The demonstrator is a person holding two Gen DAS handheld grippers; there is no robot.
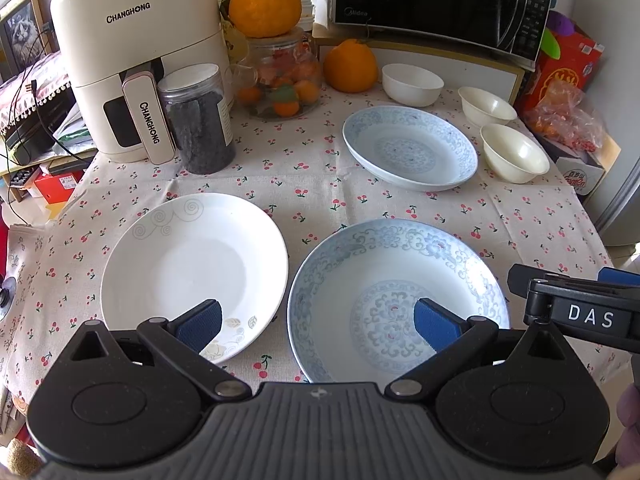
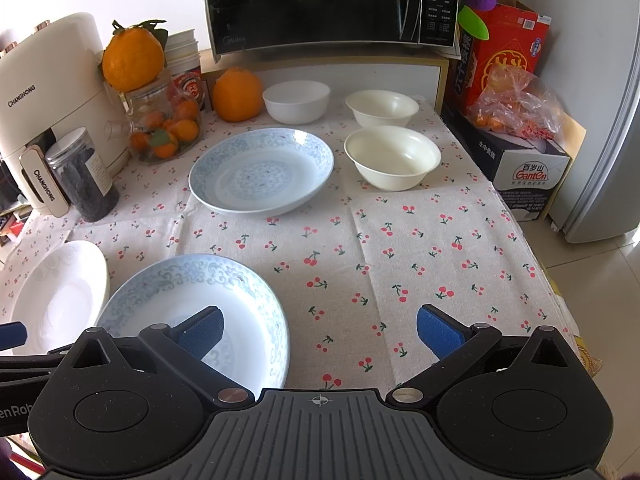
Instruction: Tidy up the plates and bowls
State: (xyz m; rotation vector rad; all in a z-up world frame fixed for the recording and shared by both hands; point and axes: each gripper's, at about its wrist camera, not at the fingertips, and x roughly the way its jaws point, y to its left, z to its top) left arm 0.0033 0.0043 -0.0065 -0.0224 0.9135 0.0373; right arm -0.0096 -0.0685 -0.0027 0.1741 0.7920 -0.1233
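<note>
A white plate (image 1: 192, 268) lies at the near left of the cherry-print table. Beside it on the right sits a blue-patterned plate (image 1: 396, 296), also seen at lower left in the right wrist view (image 2: 192, 308). A second blue-patterned plate (image 1: 408, 148) (image 2: 260, 170) rests farther back. Behind it stand a white bowl (image 1: 412, 84) (image 2: 296, 100) and two cream bowls (image 1: 486, 106) (image 1: 514, 152). My left gripper (image 1: 318, 322) hangs open above the gap between the two near plates. My right gripper (image 2: 320, 330) is open over the near blue plate's right rim and bare cloth.
A cream air fryer (image 1: 132, 48), a dark jar (image 1: 198, 120), a glass jar of oranges (image 1: 284, 80) and two large oranges line the back left. A black microwave (image 2: 328, 4) sits on a shelf behind. Boxes (image 2: 520, 152) stand at the right edge beside a fridge.
</note>
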